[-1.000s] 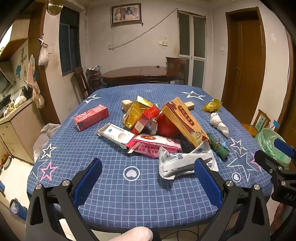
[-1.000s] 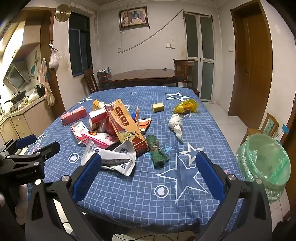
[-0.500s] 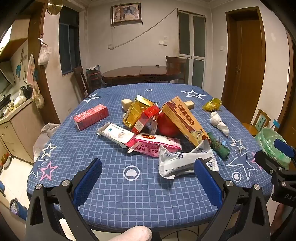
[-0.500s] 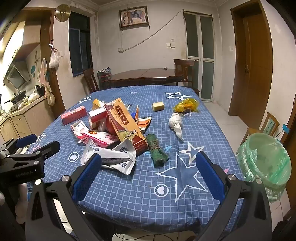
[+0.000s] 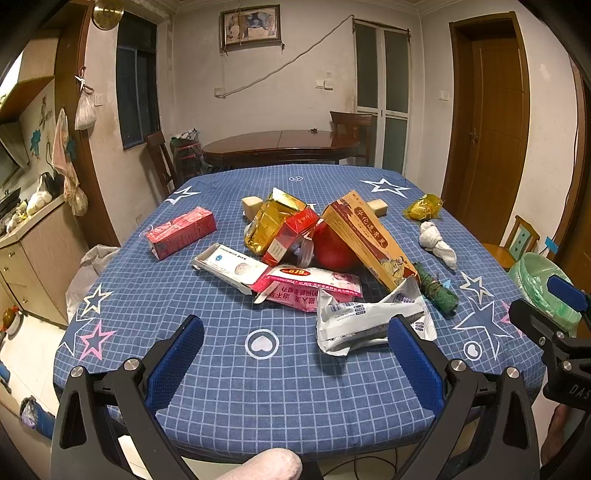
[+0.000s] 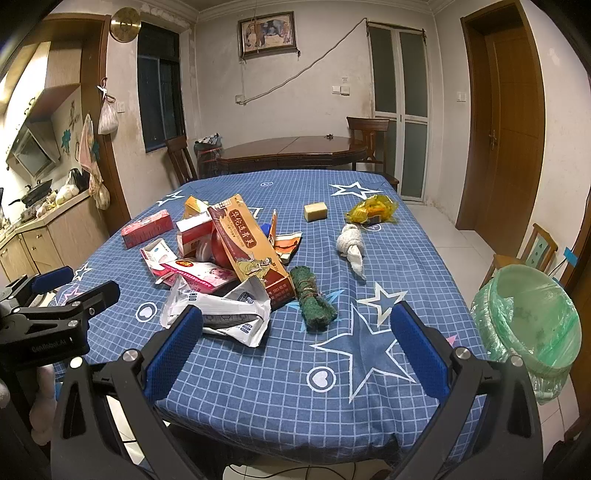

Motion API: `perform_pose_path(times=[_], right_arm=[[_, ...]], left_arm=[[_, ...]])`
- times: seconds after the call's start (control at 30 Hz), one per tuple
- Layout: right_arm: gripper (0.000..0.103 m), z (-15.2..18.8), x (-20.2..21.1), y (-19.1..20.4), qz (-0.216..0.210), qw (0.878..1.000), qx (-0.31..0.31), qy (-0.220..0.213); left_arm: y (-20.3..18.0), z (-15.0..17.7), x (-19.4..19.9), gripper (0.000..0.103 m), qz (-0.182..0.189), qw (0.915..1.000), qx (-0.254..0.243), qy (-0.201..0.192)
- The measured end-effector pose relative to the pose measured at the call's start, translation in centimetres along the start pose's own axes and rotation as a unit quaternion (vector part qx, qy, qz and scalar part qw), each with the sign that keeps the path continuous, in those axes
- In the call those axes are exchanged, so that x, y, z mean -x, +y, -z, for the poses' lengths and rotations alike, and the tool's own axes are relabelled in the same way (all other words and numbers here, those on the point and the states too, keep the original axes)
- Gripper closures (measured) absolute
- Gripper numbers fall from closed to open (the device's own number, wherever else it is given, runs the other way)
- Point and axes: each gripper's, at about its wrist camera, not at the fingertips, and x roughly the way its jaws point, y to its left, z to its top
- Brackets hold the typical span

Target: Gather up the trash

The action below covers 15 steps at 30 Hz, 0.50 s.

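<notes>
Blue star tablecloth [image 5: 229,387] first: trash pile [image 5: 317,254] sits at 12 o'clock, none collected yet as far as shows. Green-lined bin [image 6: 532,325] waits at 3 o'clock, looks empty. Your left gripper [image 5: 295,343] and right gripper [image 6: 295,332] gape wide, holding nothing.

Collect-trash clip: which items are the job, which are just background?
Job: white wrapper, pink packet, long orange box, green bundle, bag-lined bin, both open grippers.
Background: wooden table, framed picture, door.
</notes>
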Motion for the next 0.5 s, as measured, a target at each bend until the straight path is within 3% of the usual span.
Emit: perform_pose_path(times=[0.5], right_arm=[[0.005,-0.13,0.28,0.20,0.001,1.000,0.000,0.000]], left_arm=[[0.04,0.17,-0.17,0.004,-0.001,1.0000,-0.001,0.000]])
